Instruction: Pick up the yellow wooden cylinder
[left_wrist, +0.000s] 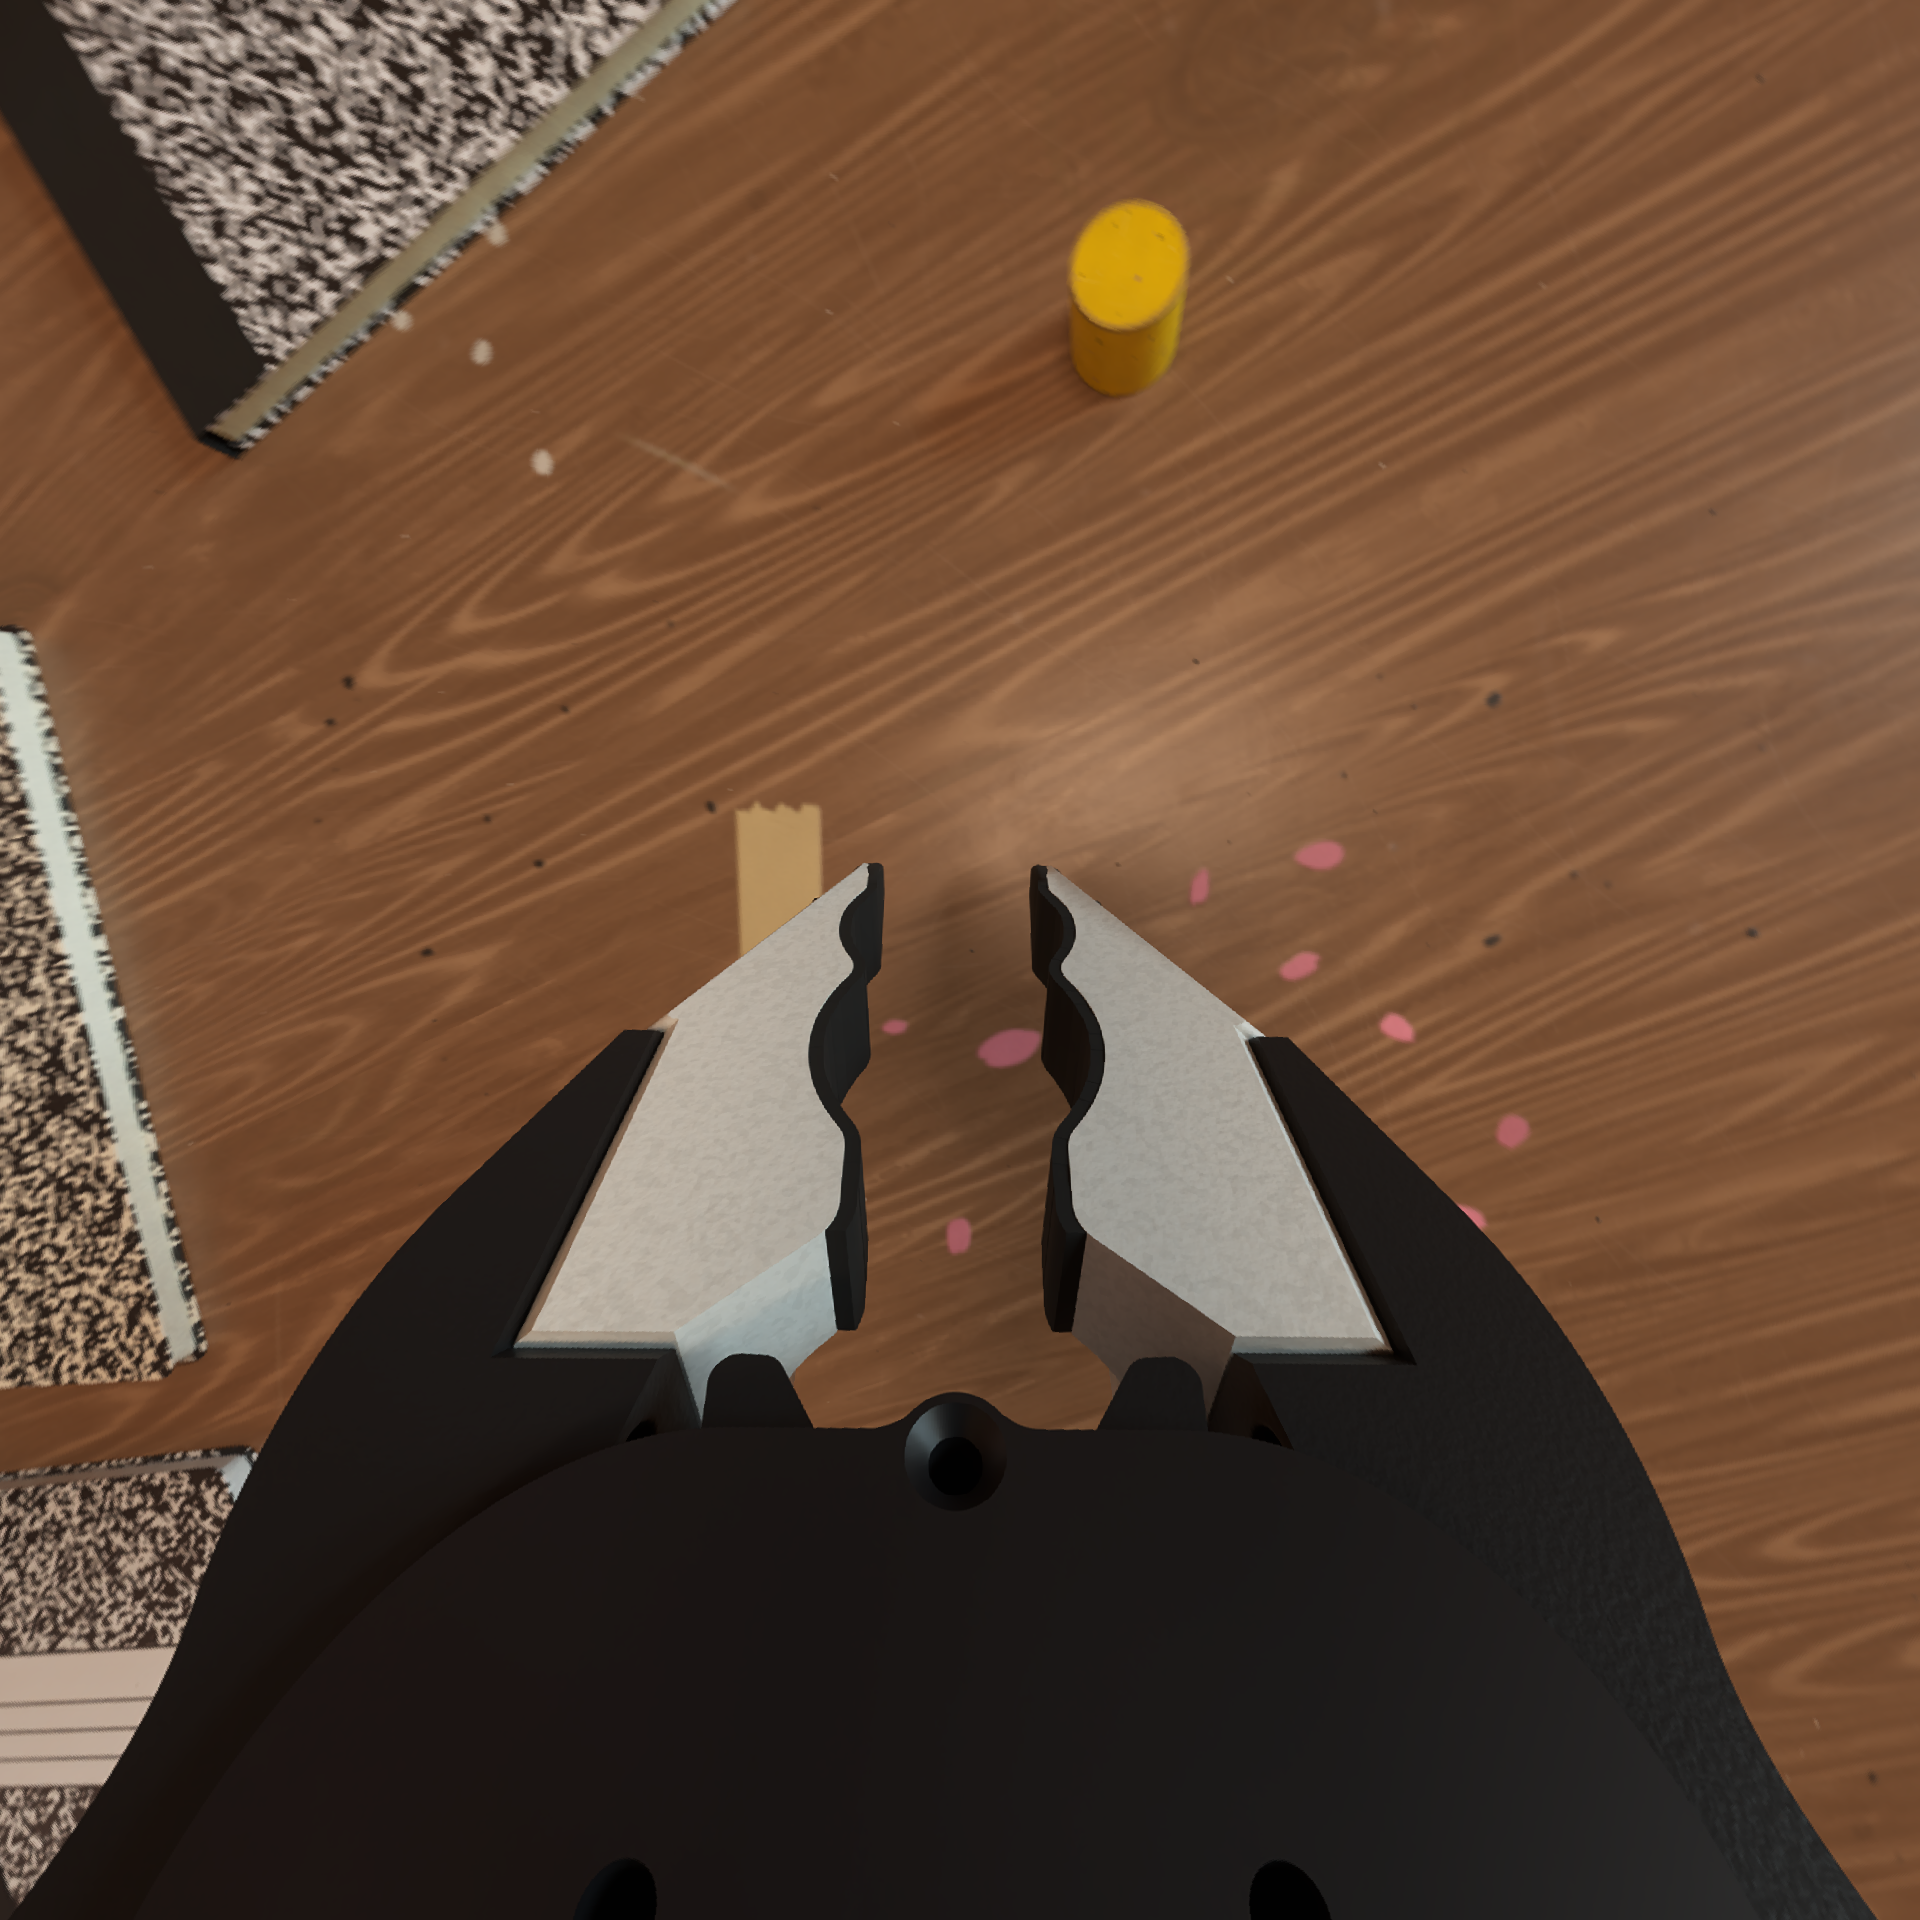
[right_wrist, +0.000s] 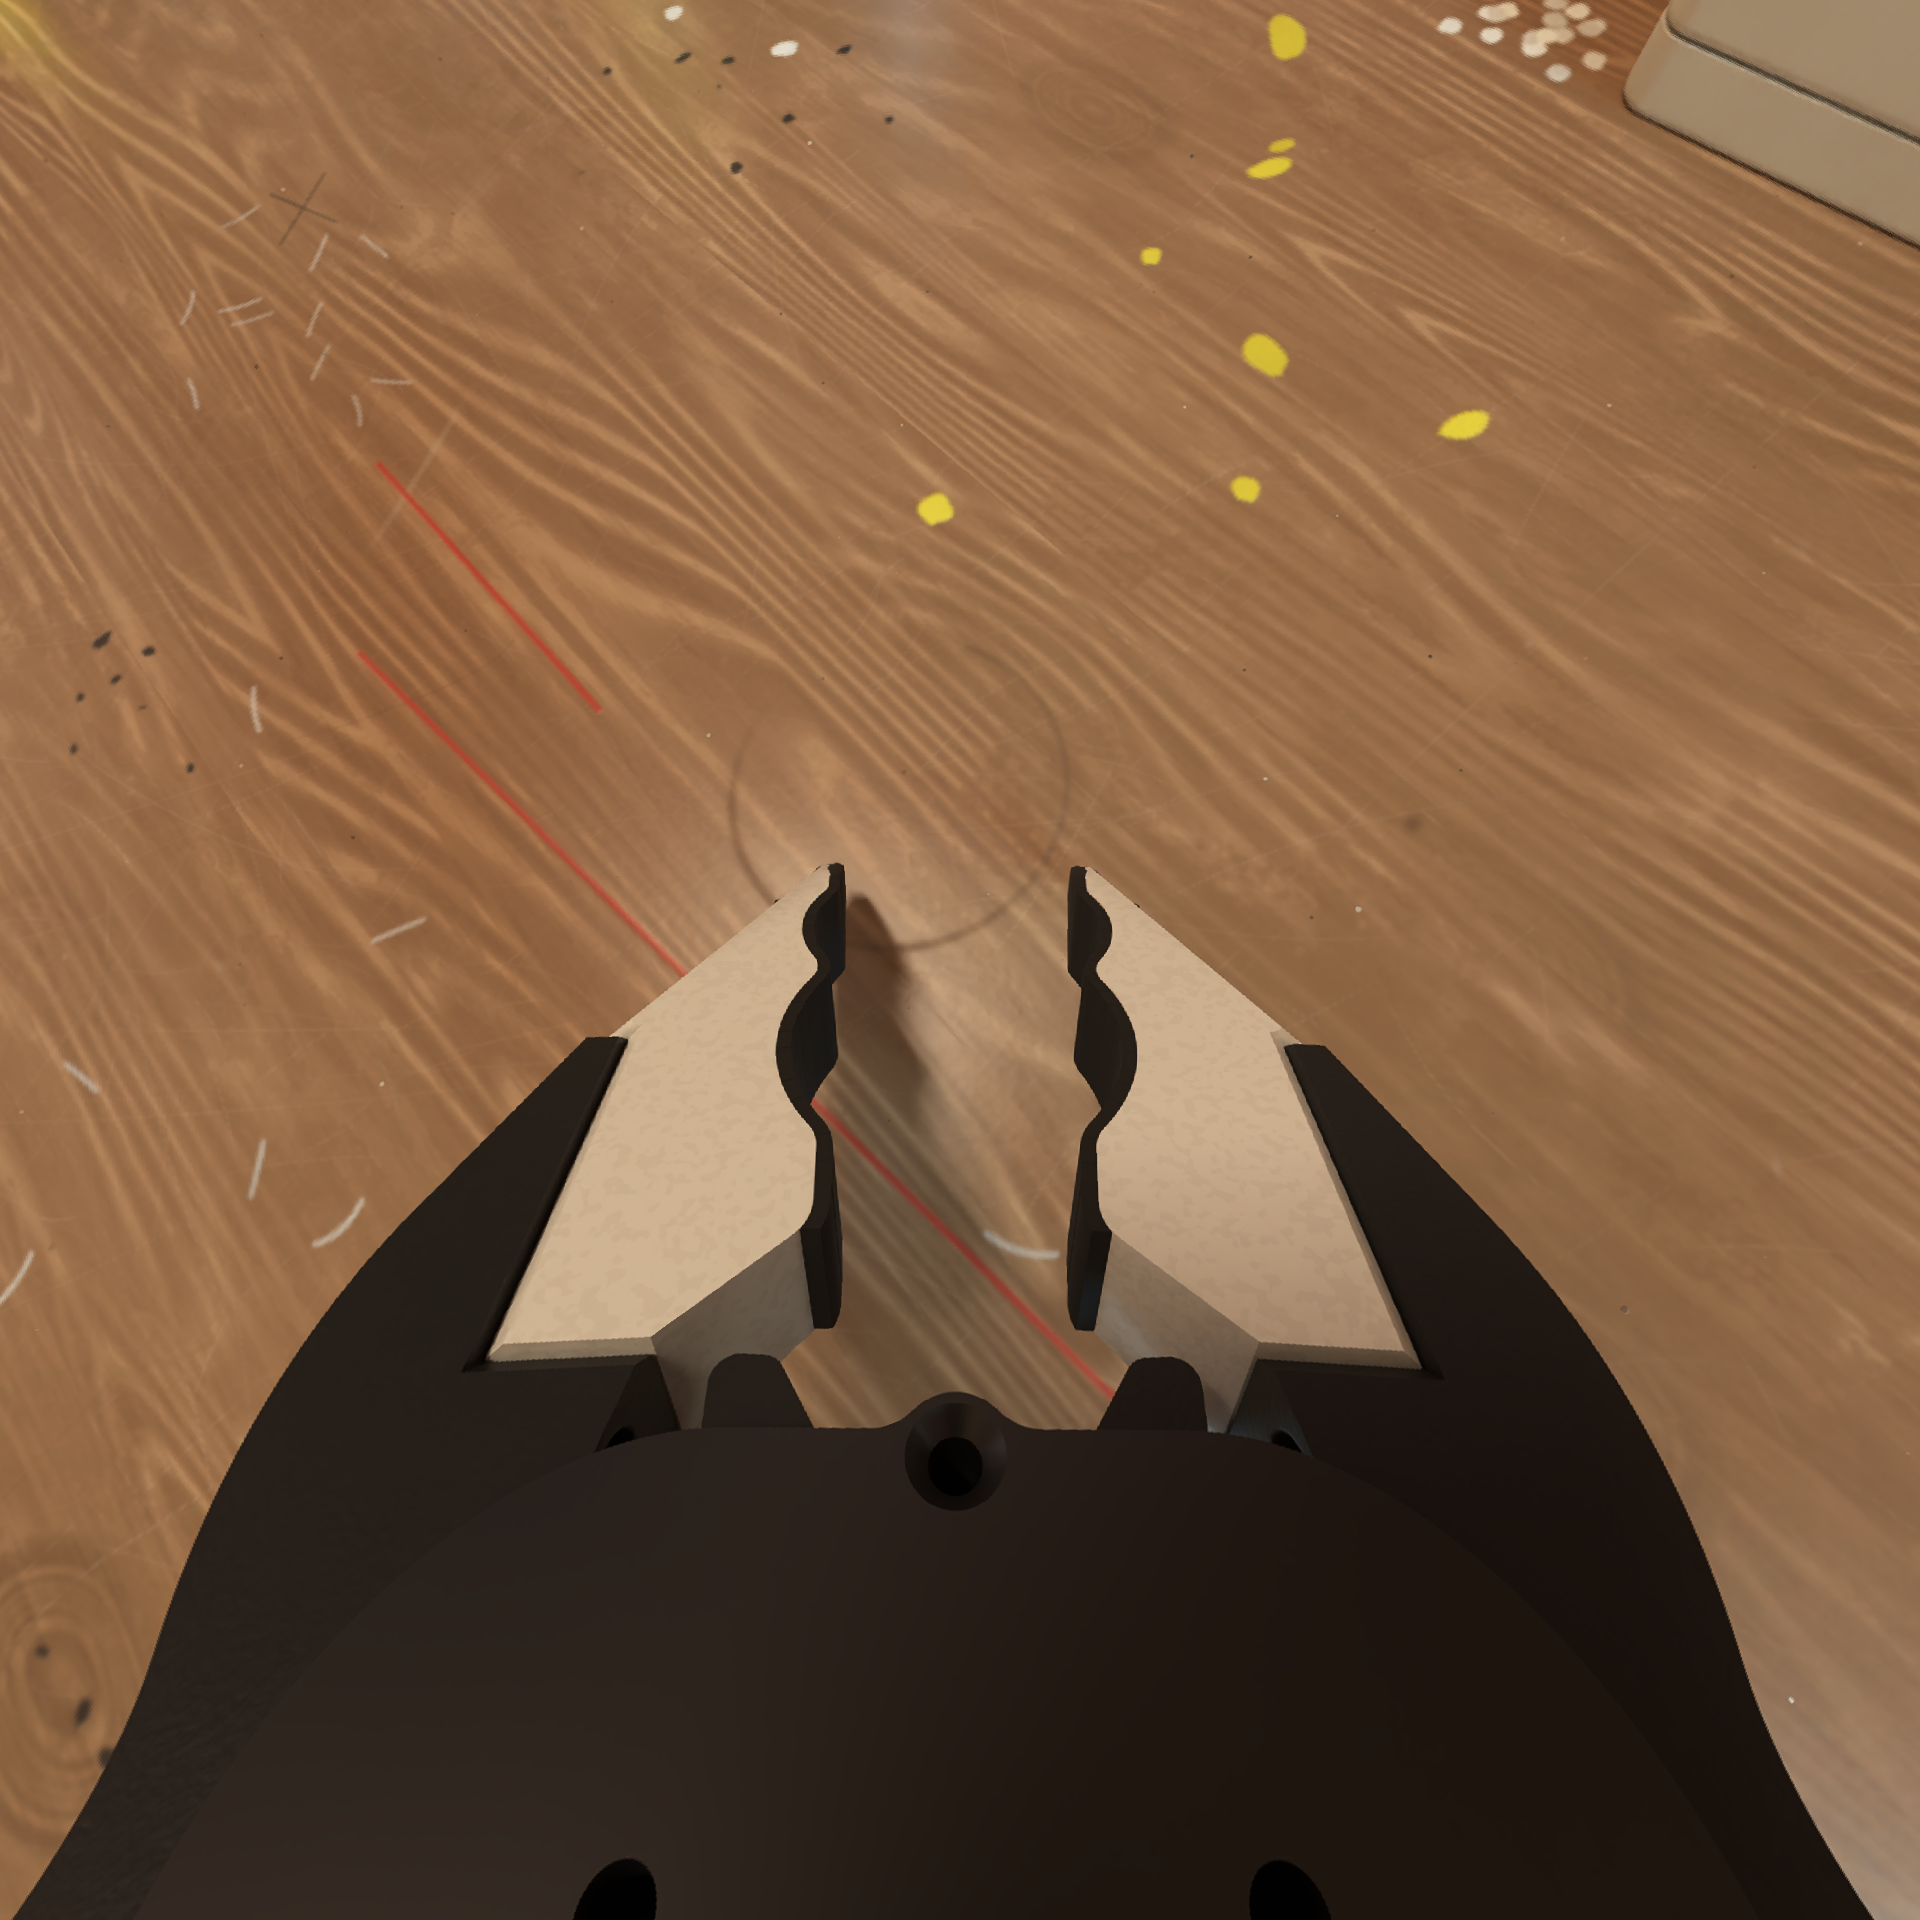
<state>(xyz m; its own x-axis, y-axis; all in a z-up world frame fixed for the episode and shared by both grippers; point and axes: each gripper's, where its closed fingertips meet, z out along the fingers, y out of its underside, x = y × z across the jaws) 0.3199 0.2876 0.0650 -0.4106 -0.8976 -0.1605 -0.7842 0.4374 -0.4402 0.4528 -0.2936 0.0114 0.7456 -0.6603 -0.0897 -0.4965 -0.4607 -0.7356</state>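
A yellow wooden cylinder (left_wrist: 1127, 296) stands upright on the brown wooden table in the left wrist view, ahead of my left gripper and a little to the right. My left gripper (left_wrist: 957, 883) is open and empty, well short of the cylinder, hovering over the table. My right gripper (right_wrist: 956, 883) is open and empty above the table. The cylinder does not show in the right wrist view.
Speckled black-and-white notebooks lie at the far left (left_wrist: 301, 177), the left edge (left_wrist: 62, 1039) and the near left (left_wrist: 94, 1538). A strip of tan tape (left_wrist: 777, 868) sits by the left fingertip. A beige box corner (right_wrist: 1787, 114) shows at the top right of the right wrist view.
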